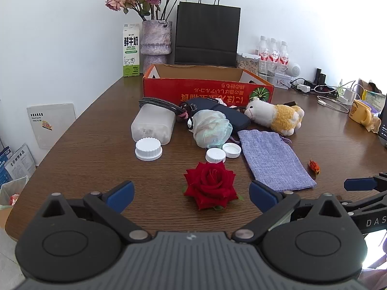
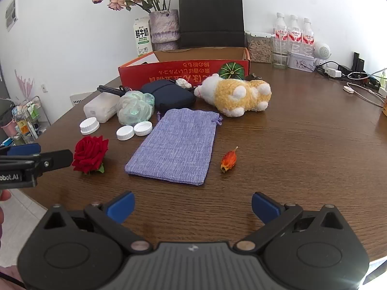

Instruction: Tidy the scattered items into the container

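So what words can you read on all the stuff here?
"鲜牛奶" and "FRESH MILK": milk carton.
"DAS", cut off by the picture's edge: right tool.
"obot.AI", start cut off: left tool.
Red box: large print, upside down, unreadable.
Water bottles: red labels, too small.
Wall panel sticker: blurred.

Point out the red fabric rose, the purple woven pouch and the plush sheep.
Red fabric rose (image 1: pixel 210 185), left wrist view, centre of petals.
Purple woven pouch (image 2: pixel 174 147), right wrist view, middle of cloth.
White-and-yellow plush sheep (image 2: pixel 238 94), right wrist view, yellow body.
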The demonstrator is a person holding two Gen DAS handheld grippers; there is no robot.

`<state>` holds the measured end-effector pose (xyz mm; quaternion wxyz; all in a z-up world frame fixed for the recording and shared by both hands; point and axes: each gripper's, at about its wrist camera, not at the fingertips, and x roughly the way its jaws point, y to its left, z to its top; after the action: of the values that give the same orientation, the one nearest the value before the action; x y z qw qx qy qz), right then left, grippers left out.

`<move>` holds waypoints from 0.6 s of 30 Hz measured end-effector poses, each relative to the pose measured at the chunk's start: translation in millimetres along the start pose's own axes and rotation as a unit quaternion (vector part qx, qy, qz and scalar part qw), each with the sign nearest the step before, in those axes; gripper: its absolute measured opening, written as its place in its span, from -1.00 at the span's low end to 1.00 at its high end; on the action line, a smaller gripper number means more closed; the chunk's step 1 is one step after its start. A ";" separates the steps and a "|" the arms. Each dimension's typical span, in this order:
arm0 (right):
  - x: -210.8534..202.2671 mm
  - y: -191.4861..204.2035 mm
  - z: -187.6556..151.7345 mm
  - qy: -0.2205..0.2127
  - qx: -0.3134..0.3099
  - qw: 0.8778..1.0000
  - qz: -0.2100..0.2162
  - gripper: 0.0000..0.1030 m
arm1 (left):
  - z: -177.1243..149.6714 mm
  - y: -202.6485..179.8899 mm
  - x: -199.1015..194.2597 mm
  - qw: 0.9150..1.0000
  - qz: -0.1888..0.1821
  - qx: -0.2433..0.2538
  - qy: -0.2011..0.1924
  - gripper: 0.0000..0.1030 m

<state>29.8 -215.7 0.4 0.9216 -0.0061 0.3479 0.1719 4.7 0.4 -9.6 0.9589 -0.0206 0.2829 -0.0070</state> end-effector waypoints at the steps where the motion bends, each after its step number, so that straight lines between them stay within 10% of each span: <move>1: 0.6 0.9 2.4 0.002 -0.001 1.000 -0.002 1.00 | 0.2 0.1 -0.1 1.000 0.000 -0.001 0.000 1.00; 18: -0.4 2.4 1.5 0.006 -0.004 1.000 -0.003 1.00 | 0.0 -0.1 0.3 1.000 0.000 -0.001 0.003 1.00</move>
<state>29.7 -213.4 2.0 0.9201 -0.0113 0.3524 0.1705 4.9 0.3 -9.8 0.9580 -0.0212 0.2859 -0.0066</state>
